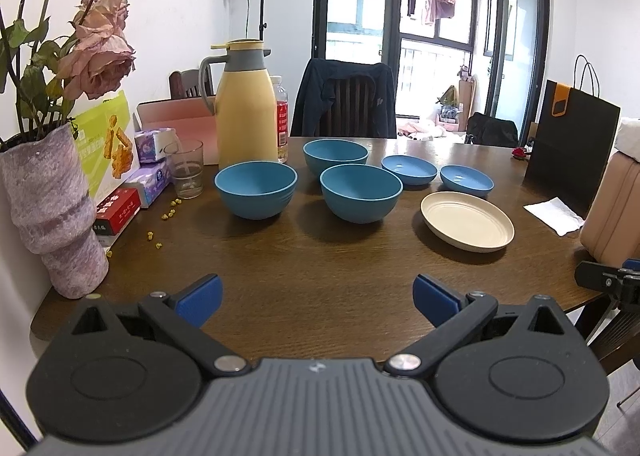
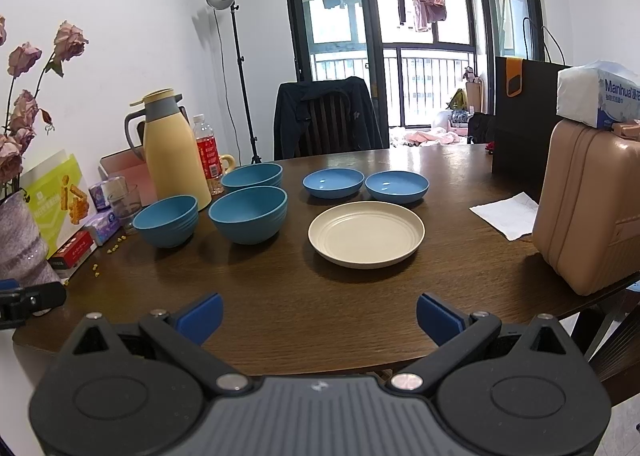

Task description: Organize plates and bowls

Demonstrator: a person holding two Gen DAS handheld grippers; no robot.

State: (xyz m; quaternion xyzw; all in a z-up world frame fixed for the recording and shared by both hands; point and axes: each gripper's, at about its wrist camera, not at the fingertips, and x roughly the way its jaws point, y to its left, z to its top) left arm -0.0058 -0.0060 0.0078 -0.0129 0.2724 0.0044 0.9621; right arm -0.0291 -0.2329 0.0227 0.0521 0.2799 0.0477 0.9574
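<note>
Three deep blue bowls stand on the wooden table (image 1: 320,256): a left bowl (image 1: 256,188), a middle bowl (image 1: 360,192) and a back bowl (image 1: 335,154). Two shallow blue dishes (image 1: 409,169) (image 1: 466,178) stand to their right. A cream plate (image 1: 467,221) lies in front of the dishes. In the right wrist view the cream plate (image 2: 366,234) is straight ahead, with the dishes (image 2: 333,183) (image 2: 397,186) behind it. My left gripper (image 1: 318,298) is open and empty over the near table edge. My right gripper (image 2: 319,314) is open and empty, also at the near edge.
A yellow thermos (image 1: 245,104), a glass (image 1: 185,170), tissue packs and boxes crowd the left. A vase of dried roses (image 1: 52,208) stands at the near left. A beige case (image 2: 592,208), a black paper bag (image 1: 572,152) and a white napkin (image 2: 508,214) are on the right.
</note>
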